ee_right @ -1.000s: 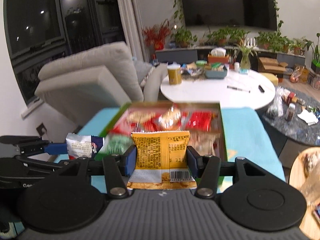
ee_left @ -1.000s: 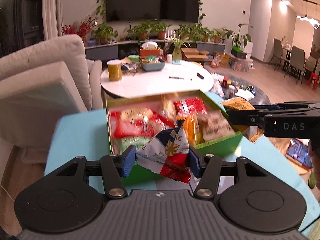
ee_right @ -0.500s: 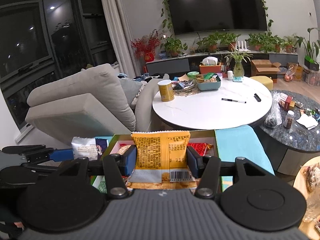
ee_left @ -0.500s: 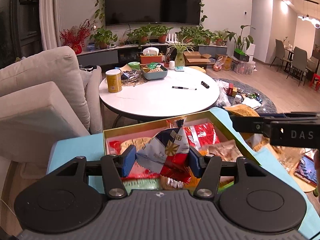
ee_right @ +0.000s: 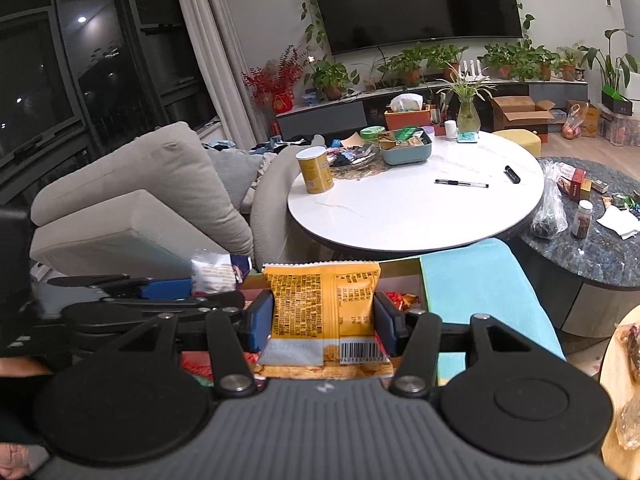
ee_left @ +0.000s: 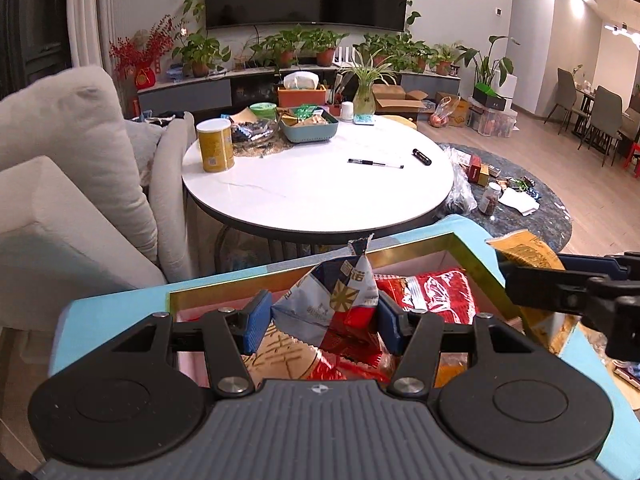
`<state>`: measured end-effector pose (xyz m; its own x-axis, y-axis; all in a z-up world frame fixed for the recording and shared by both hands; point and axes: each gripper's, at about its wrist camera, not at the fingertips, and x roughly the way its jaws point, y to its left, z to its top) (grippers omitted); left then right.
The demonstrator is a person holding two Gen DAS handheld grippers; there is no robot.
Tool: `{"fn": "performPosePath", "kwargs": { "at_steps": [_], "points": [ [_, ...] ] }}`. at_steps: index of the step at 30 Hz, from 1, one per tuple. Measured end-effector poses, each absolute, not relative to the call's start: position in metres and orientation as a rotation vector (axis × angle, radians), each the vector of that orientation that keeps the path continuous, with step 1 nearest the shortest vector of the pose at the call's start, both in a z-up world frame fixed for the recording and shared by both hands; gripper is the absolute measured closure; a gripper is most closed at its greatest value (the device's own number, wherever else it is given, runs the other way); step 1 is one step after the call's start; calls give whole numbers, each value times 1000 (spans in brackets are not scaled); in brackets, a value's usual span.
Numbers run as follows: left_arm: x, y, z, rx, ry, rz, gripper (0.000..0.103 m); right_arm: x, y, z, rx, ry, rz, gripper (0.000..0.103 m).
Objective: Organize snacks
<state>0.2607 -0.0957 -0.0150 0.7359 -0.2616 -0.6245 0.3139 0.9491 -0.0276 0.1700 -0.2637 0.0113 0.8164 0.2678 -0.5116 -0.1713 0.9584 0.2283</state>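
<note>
**Two packets held above the snack box, neither yet placed**

The left gripper is clamped on a blue, white and red snack packet, its blue pads pressing the crumpled sides. The packet hangs over the near part of the gold-rimmed box, which sits on a turquoise mat. The right gripper is clamped on a flat yellow packet, held upright over the box's near edge, barcode end towards the camera.

The box looks nearly full: a red packet fills its far right corner and more wrappers lie under the left gripper. My guess is that room is the main risk. A packet dropped onto the heap could slide over the rim onto the mat, or ride too high to sit neatly. The blue packet is pinched at a puffy fold, so it may slip or twist when lowered.

The two grippers work close together, the right one showing at the box's right edge in the left wrist view; they could knock each other on the way down.

Behind stand a round white table with a yellow canister, a blue tray and a pen, and a grey sofa to the left. None of these blocks the box.
</note>
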Motion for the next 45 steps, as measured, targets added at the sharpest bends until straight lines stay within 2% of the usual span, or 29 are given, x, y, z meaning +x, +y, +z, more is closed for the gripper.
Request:
{"fn": "performPosePath", "kwargs": {
  "at_steps": [14, 20, 23, 28, 32, 45],
  "points": [
    [284, -102, -46, 75, 716, -301, 47, 192, -266, -8, 200, 622, 222, 17],
    [275, -99, -39, 82, 696, -305, 43, 196, -266, -11, 215, 636, 219, 17],
    [267, -95, -33, 81, 669, -296, 37, 198, -265, -11, 215, 634, 219, 17],
    [253, -83, -28, 89, 645, -289, 35, 200, -264, -10, 220, 632, 221, 16],
    [237, -67, -26, 76, 617, -260, 29, 200, -262, -9, 219, 628, 230, 16],
    [199, -53, -17, 73, 591, -243, 23, 184, -261, 1, 238, 580, 199, 16]
  ]
}}
